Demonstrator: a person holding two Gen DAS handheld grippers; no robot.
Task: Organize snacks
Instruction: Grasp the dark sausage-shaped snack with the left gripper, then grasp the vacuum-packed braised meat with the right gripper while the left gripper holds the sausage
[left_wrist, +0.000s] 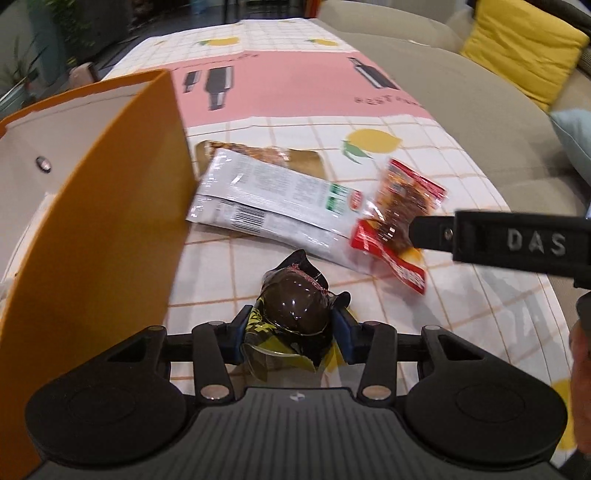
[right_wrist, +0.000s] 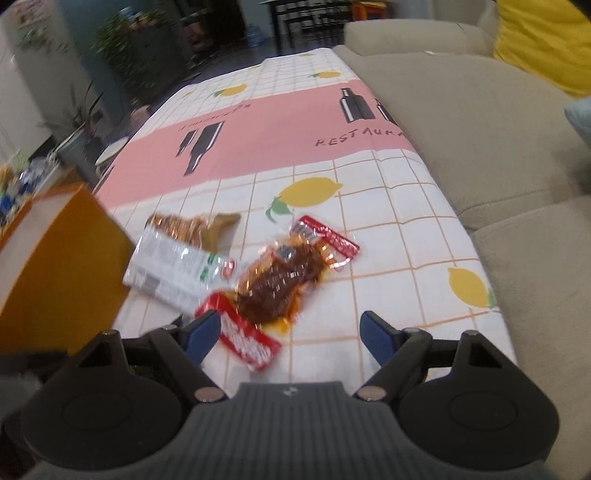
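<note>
My left gripper (left_wrist: 291, 330) is shut on a dark round snack in a black and yellow wrapper (left_wrist: 295, 306), its blue pads pressing both sides just above the tablecloth. Left of it stands an open orange box (left_wrist: 110, 206) with a white inside, also at the left edge of the right wrist view (right_wrist: 62, 258). My right gripper (right_wrist: 290, 332) is open, and the near end of a red packet of brown snack (right_wrist: 280, 277) lies between its fingers. From the left wrist view one black right finger (left_wrist: 428, 229) reaches over that red packet (left_wrist: 402, 199). A silver-white packet (left_wrist: 266, 206) (right_wrist: 173, 266) lies beside the box.
A golden-brown cracker packet (left_wrist: 273, 155) (right_wrist: 192, 225) lies partly under the silver one. The table carries a checked cloth with lemons and a pink band (right_wrist: 280, 147). A beige sofa (right_wrist: 480, 147) with a yellow cushion (left_wrist: 517, 51) runs along the right edge. Plants stand at the far left.
</note>
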